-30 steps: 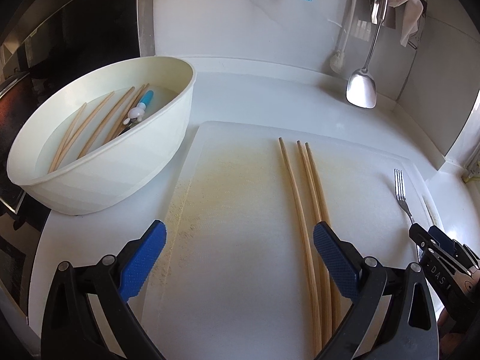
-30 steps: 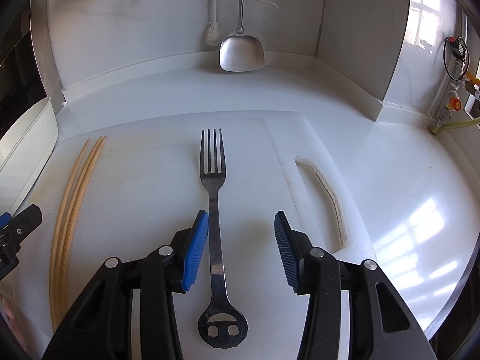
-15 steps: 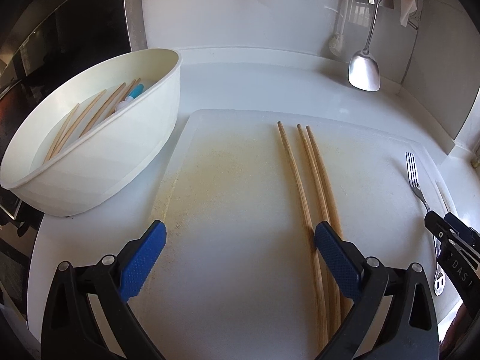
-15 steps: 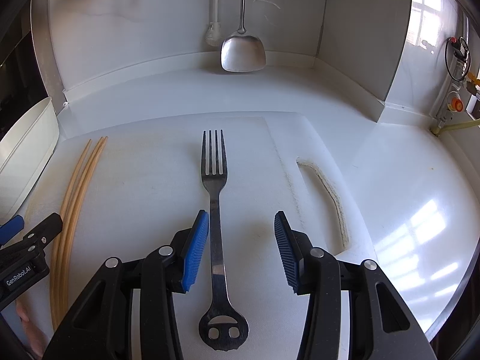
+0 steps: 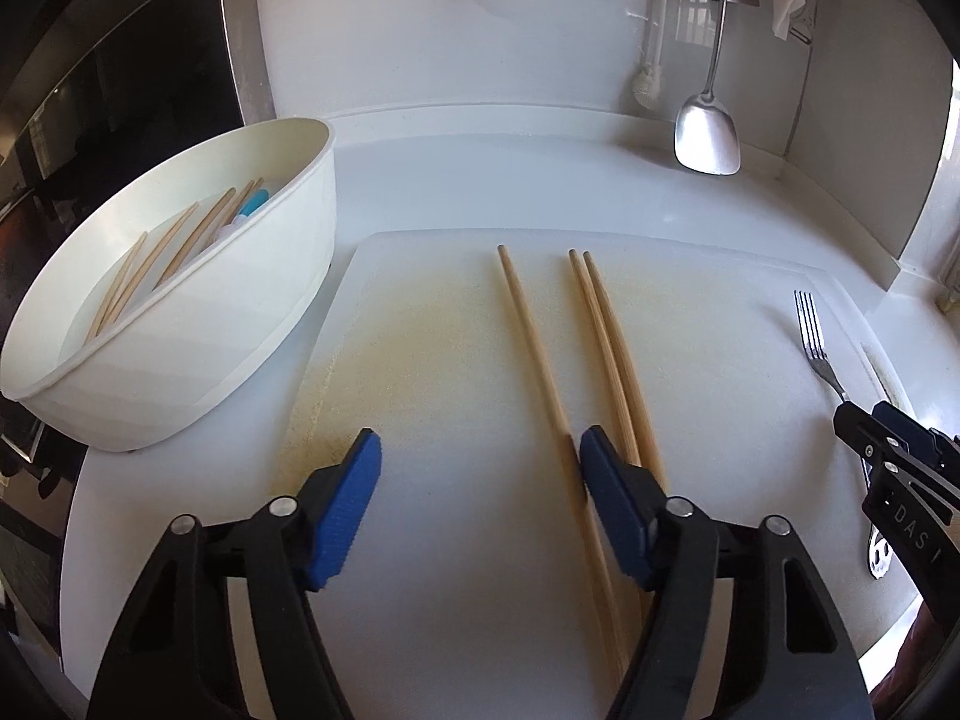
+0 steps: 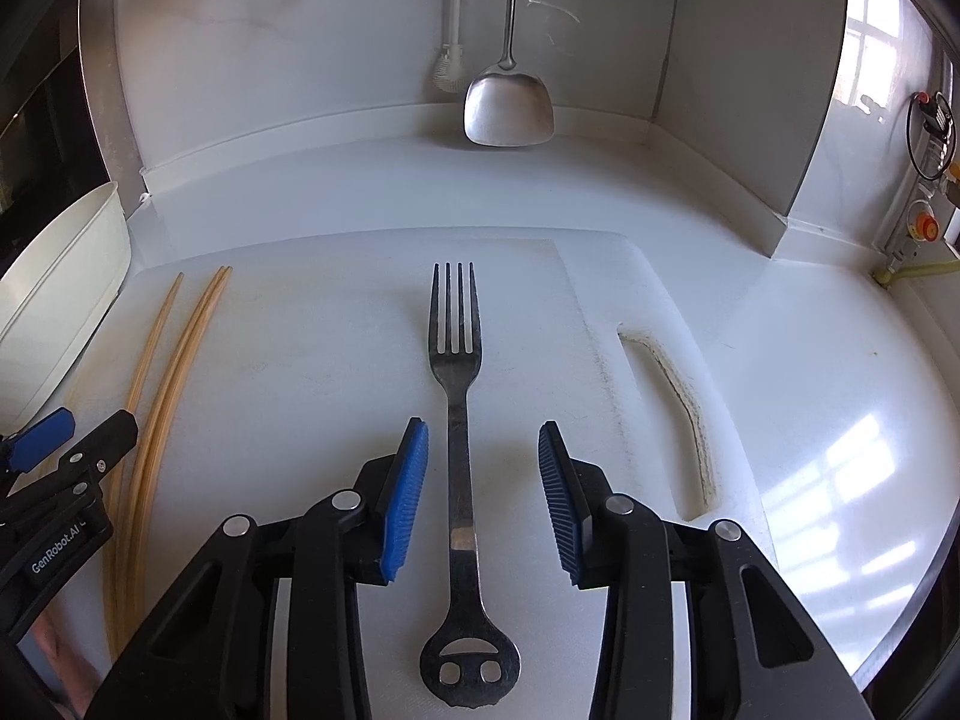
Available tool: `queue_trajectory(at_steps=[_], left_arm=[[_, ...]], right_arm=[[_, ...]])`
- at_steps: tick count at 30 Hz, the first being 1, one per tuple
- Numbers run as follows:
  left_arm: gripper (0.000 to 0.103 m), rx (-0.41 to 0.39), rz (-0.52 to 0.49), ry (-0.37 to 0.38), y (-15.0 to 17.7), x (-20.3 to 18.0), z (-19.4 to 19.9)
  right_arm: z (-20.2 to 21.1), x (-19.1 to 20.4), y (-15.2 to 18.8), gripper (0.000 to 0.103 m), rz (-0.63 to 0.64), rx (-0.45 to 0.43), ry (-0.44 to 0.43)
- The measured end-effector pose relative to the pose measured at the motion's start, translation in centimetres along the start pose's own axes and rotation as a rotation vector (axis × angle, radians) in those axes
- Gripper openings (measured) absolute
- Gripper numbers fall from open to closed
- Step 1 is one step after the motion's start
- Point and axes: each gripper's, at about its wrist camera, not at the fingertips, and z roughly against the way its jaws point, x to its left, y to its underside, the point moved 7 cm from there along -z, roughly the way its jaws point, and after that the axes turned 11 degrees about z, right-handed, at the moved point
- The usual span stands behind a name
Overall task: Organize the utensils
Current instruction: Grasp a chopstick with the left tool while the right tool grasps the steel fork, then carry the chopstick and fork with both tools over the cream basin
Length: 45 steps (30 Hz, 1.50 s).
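Three long wooden chopsticks (image 5: 606, 348) lie lengthwise on a white cutting board (image 5: 432, 372). My left gripper (image 5: 480, 492) is open low over the board. Its right pad (image 5: 606, 480) touches or sits just over the leftmost chopstick; the other two lie to its right. A metal fork (image 6: 459, 420) lies on the board, tines away, its handle between the pads of my open right gripper (image 6: 483, 474). The fork also shows in the left wrist view (image 5: 816, 342). The chopsticks show at the left of the right wrist view (image 6: 174, 372).
A white oval tub (image 5: 180, 324) at the left holds several chopsticks and a blue-and-white item. A metal spatula (image 6: 509, 102) and a white brush (image 6: 450, 66) hang on the back wall. The board's handle slot (image 6: 678, 396) lies right of the fork.
My left gripper has narrowed its opening and shifted right, so its right pad now meets the leftmost chopstick, which has parted from the other two. The right gripper and fork have stayed put.
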Motion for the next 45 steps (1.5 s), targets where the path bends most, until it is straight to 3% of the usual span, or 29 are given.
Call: queue_trajectory(at_steps=[1,3,4,6,9,19,25,32,38,45], left_arm=[[0.058,-0.002,-0.002,0.004,0.0,-0.2,0.0],[0.040,-0.003,-0.002,0.006,-0.1,-0.5,0.1],[0.036,-0.001,-0.007,0.008,-0.1,-0.6,0.0],[0.020,0.001,-0.022,0.009,-0.2,-1.1,0.0],[0.008,0.000,-0.048,0.012,0.1,-1.6,0.1],[0.007,0.032,-0.013,0.048,0.7,-1.1,1.2],[0.007,0.032,0.001,0.075,-0.4,-1.5,4.0],[0.007,0.003,0.021,0.053,-3.0,-0.7,9.0],[0.007,-0.040,0.082,0.013,-6.3,3.0,13.1],[0.007,-0.083,0.163,-0.046,-10.6,11.2,14.4]], right_arm=[[0.0,0.1,0.0,0.033,0.000,0.000,-0.003],[0.0,0.4,-0.1,0.028,0.008,-0.003,-0.003],[0.0,0.6,-0.1,0.027,0.015,-0.003,-0.002],[0.1,1.0,-0.1,0.017,0.021,-0.001,-0.013],[0.3,1.7,0.0,0.008,0.065,-0.007,0.008],[1.2,1.1,0.1,0.007,0.037,-0.024,-0.038],[3.6,0.6,-0.8,0.007,0.027,-0.047,-0.063],[8.3,1.0,-3.8,0.007,0.046,-0.096,-0.127],[11.8,4.3,-7.2,0.007,0.112,-0.142,-0.199],[13.1,12.5,-12.1,0.007,0.178,-0.180,-0.307]])
